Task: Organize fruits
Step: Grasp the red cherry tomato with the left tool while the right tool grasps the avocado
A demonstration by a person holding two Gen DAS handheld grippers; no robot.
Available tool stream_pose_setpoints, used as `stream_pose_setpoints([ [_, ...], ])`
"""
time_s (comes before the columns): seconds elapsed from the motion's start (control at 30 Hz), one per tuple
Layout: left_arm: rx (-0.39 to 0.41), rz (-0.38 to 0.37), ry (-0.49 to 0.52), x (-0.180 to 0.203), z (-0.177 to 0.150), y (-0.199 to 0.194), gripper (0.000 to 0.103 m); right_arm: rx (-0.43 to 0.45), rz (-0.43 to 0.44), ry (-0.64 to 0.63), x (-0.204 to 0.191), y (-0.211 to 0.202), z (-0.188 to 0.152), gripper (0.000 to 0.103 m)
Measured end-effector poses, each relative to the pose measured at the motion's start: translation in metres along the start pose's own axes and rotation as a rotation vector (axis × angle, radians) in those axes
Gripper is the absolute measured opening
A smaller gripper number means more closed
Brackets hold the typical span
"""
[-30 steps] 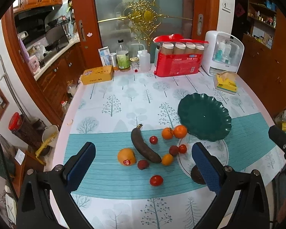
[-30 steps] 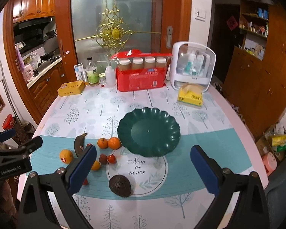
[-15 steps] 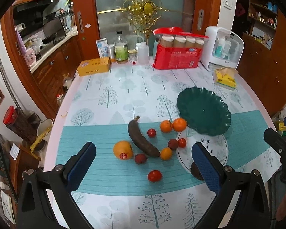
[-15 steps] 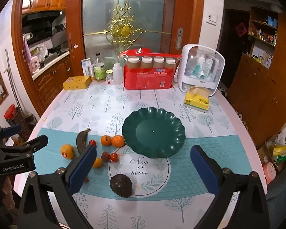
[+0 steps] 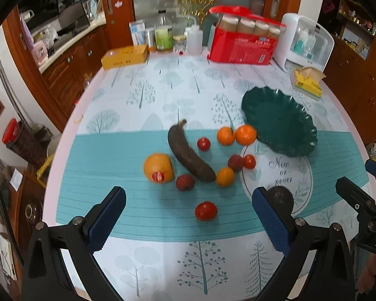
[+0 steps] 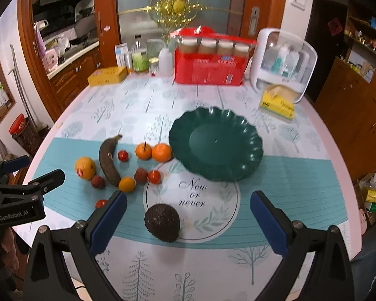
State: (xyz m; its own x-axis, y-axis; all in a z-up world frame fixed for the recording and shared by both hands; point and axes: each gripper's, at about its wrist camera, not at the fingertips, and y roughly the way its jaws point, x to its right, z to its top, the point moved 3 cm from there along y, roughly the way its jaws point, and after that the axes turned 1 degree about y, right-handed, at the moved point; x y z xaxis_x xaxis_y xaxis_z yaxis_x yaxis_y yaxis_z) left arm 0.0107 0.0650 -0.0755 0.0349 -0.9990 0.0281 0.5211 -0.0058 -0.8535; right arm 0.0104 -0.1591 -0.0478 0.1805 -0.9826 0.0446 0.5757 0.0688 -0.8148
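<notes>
1. Grippers first: the left gripper (image 5: 188, 219) hung above the near table edge with its blue pads spread wide and nothing between them; the right gripper (image 6: 188, 219) was likewise spread and empty, just over the avocado (image 6: 162, 222).
2. Fruit lay loose on the teal runner: a blackened banana (image 5: 190, 153), a large orange with a sticker (image 5: 159, 168), two tangerines (image 5: 236, 134) touching each other beside the plate, a small orange (image 5: 225, 176), two lychees (image 5: 185, 182), and three tomatoes, the nearest tomato (image 5: 205, 210) lying between the left pads' line of sight.
3. Nothing sat yet in the green scalloped plate (image 6: 248, 168), which rested past the "Now or never" print.
4. Judged step: a first pick. The avocado suited the right side, and the near tomato suited the left.
5. To do it well, the pads should straddle the fruit's widest part and close gently, since round fruit rolls and the tomato bruises.
6. Open room was good: the path from avocado to plate crossed bare cloth.
7. Near edge of the table was close to both tools, so a nudged fruit could roll off.
8. Boxes and bottles stood well apart at the far side.
</notes>
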Motion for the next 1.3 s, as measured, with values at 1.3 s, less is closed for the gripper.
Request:
stream_pose_setpoints([
  [1.3, -0.259, -0.012, -0.111, 0.01, -0.048, 0.126, 0.074, -0.194, 0.151, -0.159, -0.024, 0.113, -0.044, 0.089],
])
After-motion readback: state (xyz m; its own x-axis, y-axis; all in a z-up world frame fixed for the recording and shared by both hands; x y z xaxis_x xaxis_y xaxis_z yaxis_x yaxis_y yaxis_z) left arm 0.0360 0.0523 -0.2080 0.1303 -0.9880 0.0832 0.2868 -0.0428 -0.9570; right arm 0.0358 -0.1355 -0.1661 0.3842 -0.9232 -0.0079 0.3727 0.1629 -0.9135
